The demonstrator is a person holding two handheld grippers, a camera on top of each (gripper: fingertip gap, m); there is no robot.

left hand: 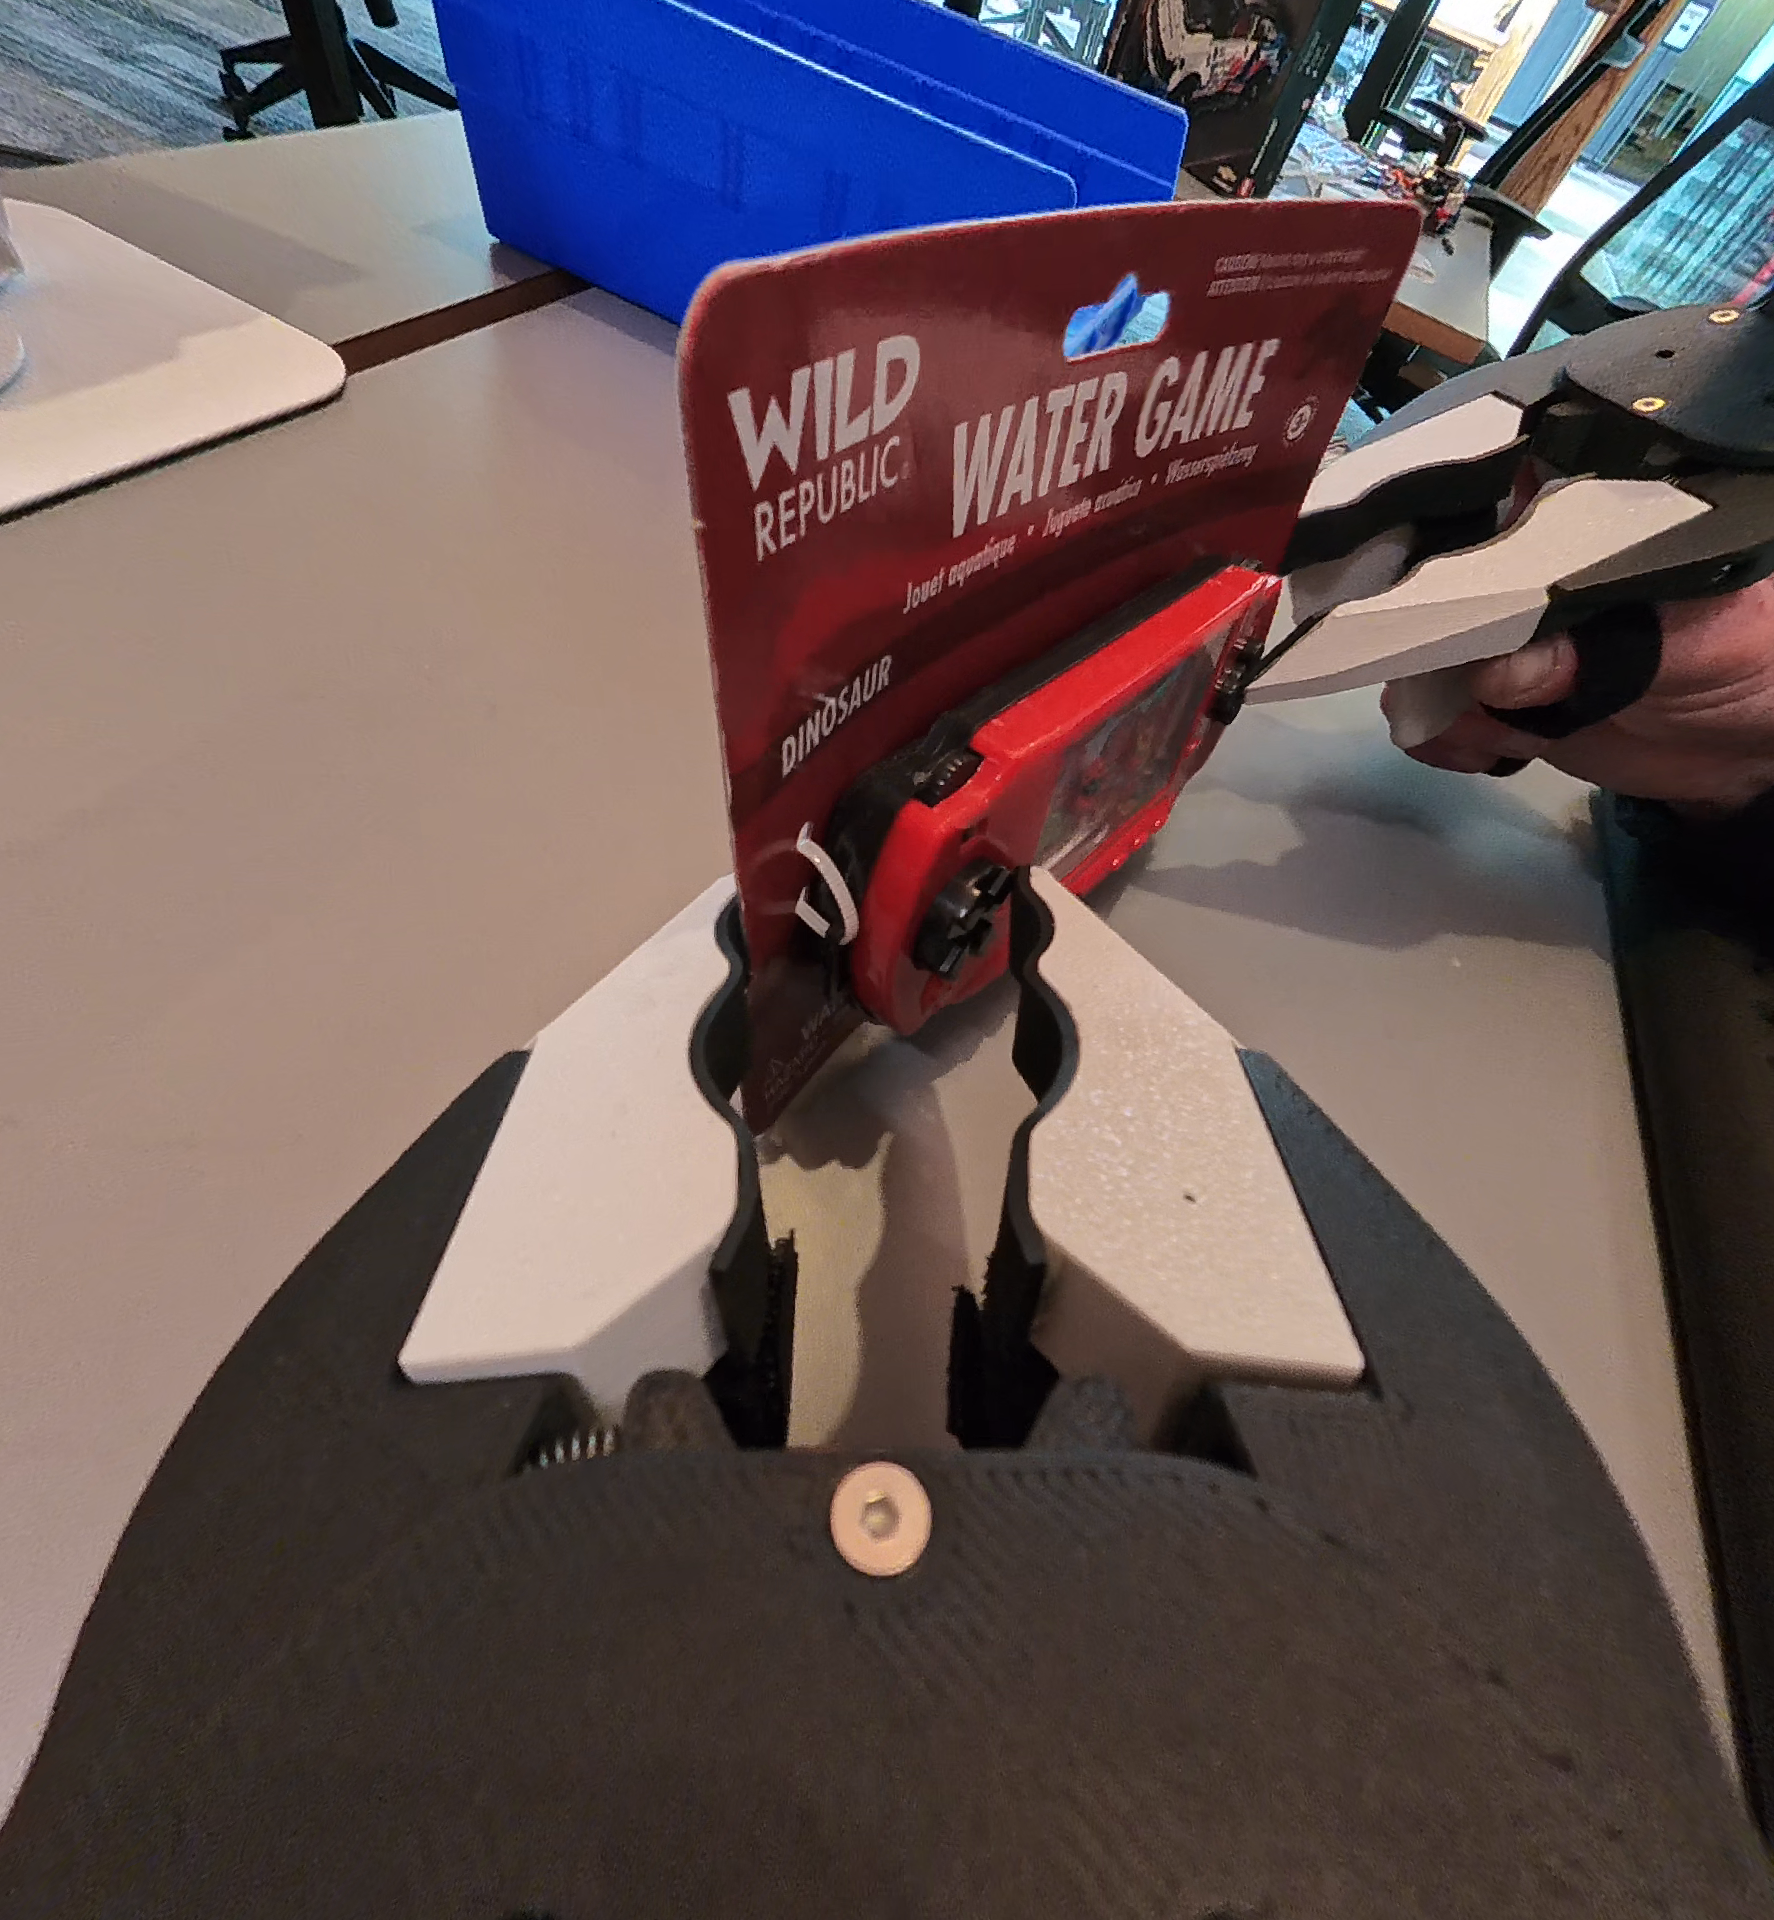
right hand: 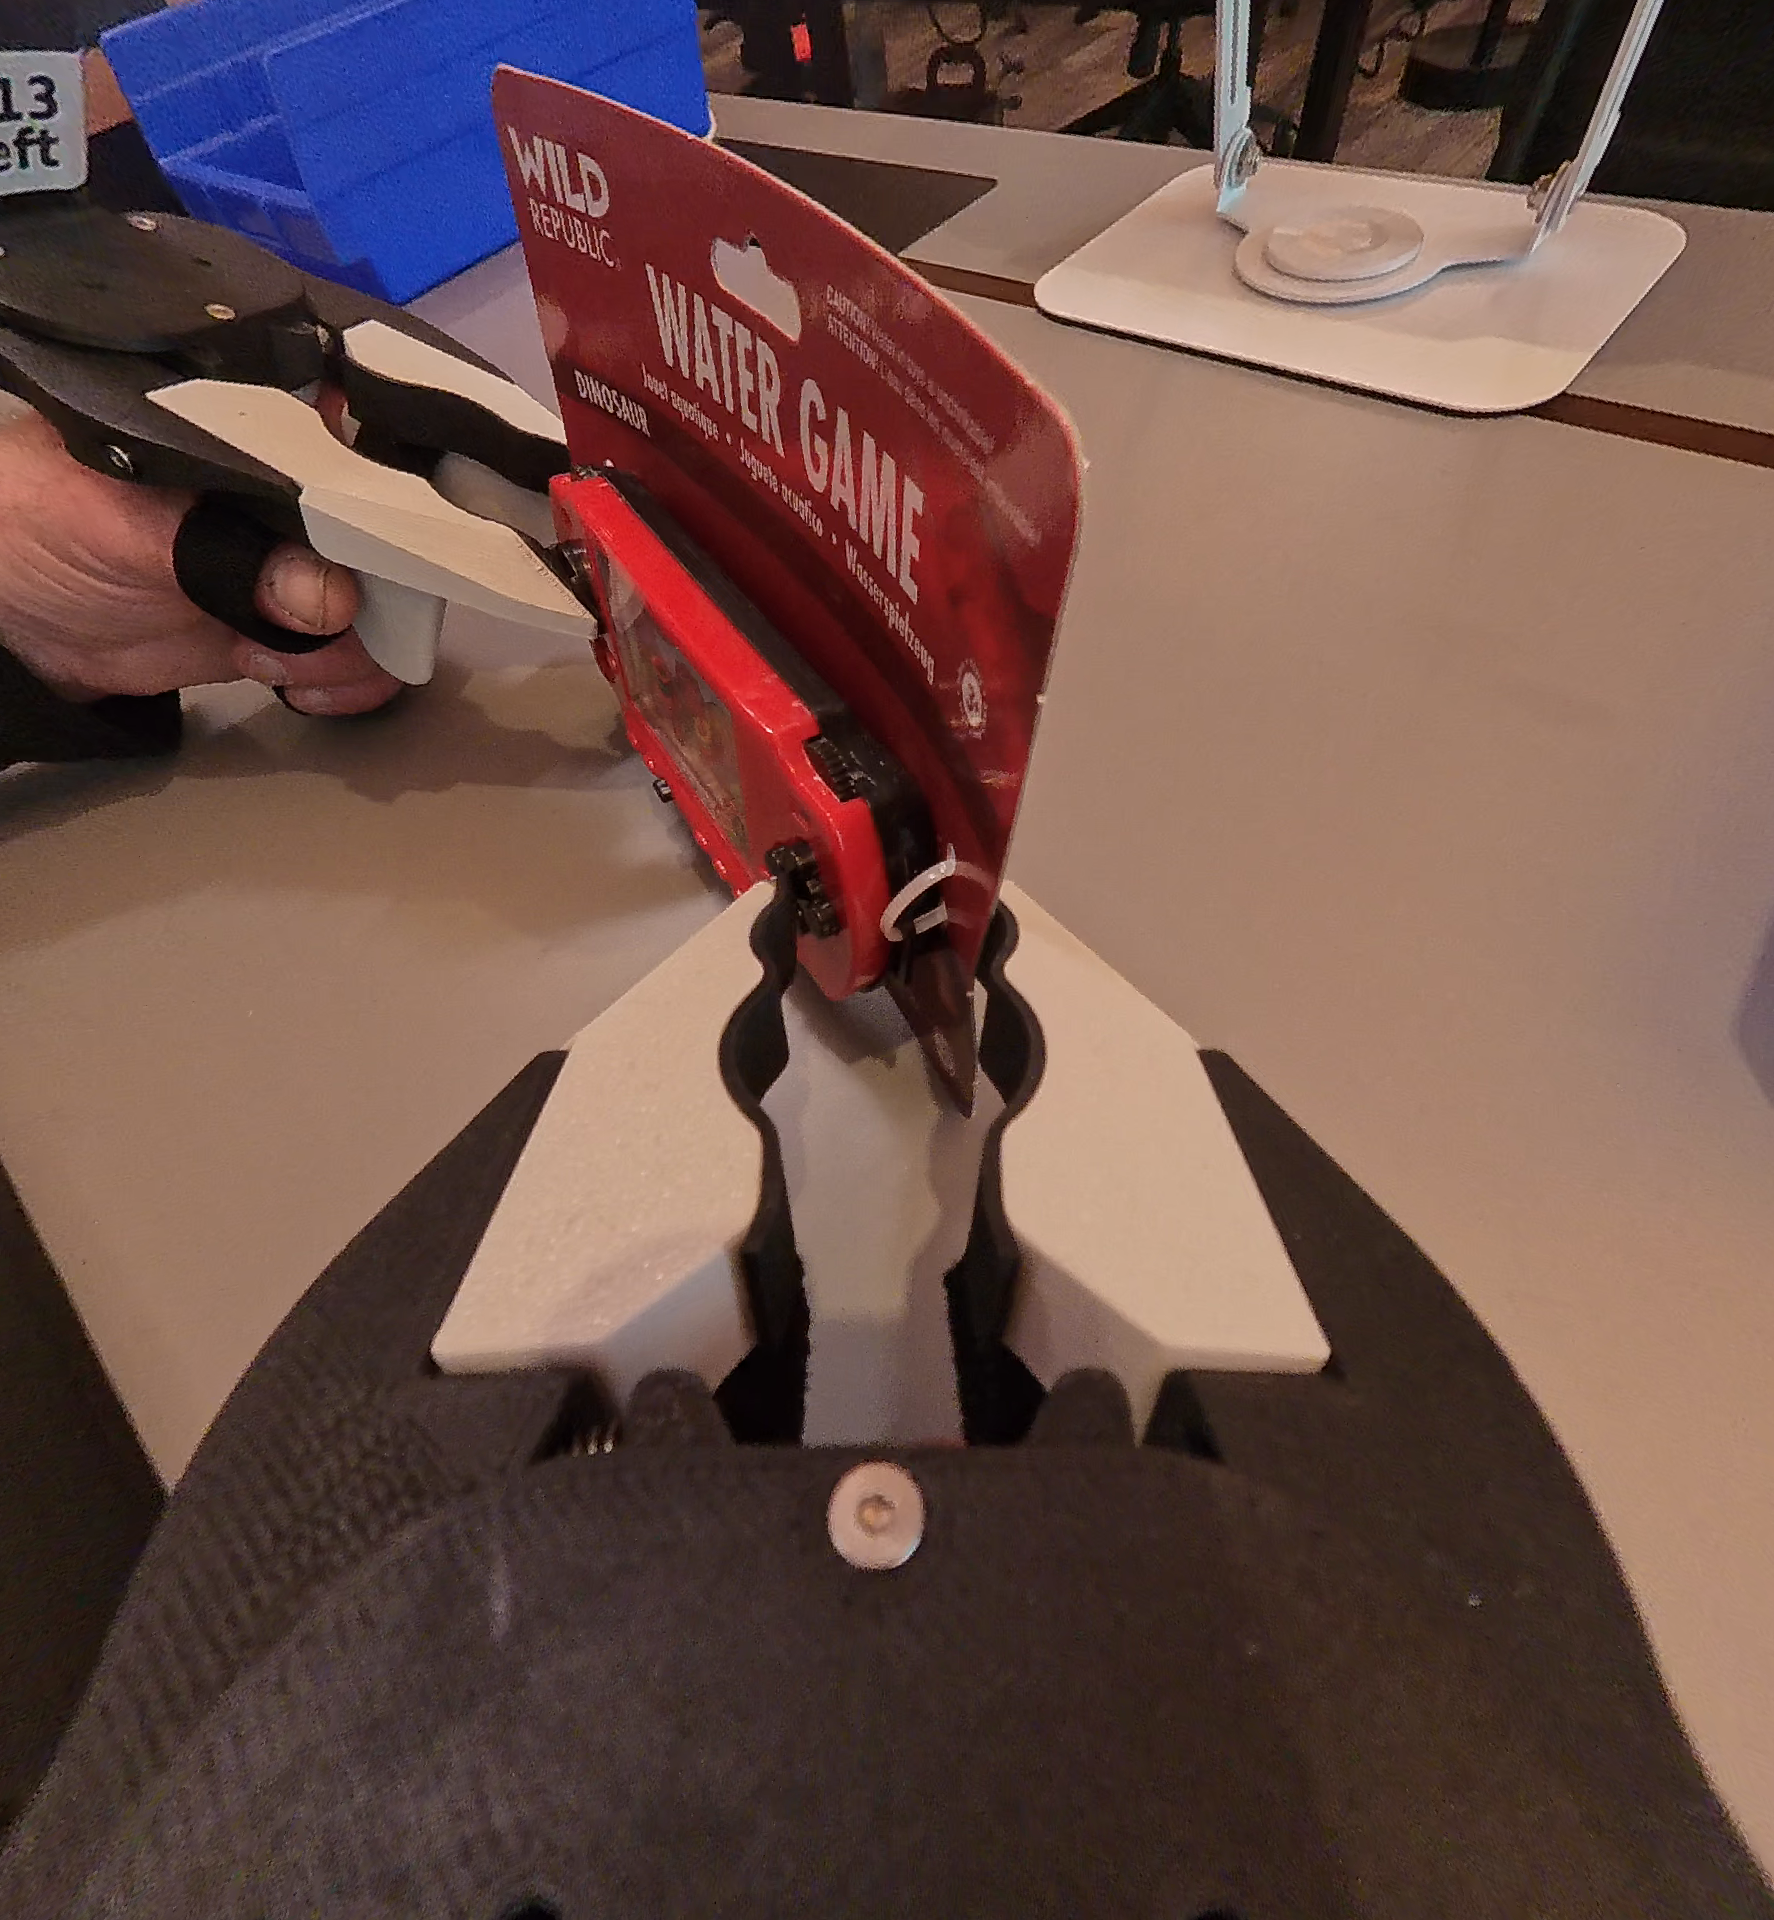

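Your two wrist views face each other across the grey surface (left hand: 239, 727), each sitting low and very close. Both share the red carded toy (left hand: 1018, 540), seen from opposite ends at 12 o'clock, and the blue bin (right hand: 395, 135) behind it.

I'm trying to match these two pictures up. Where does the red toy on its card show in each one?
Left wrist view: the red toy on its card stands upright at centre, its near end between the left hand-held gripper fingers.
Right wrist view: the same toy at centre, its near end in the right hand-held gripper.
Shared landmark: the blue bin behind the card.
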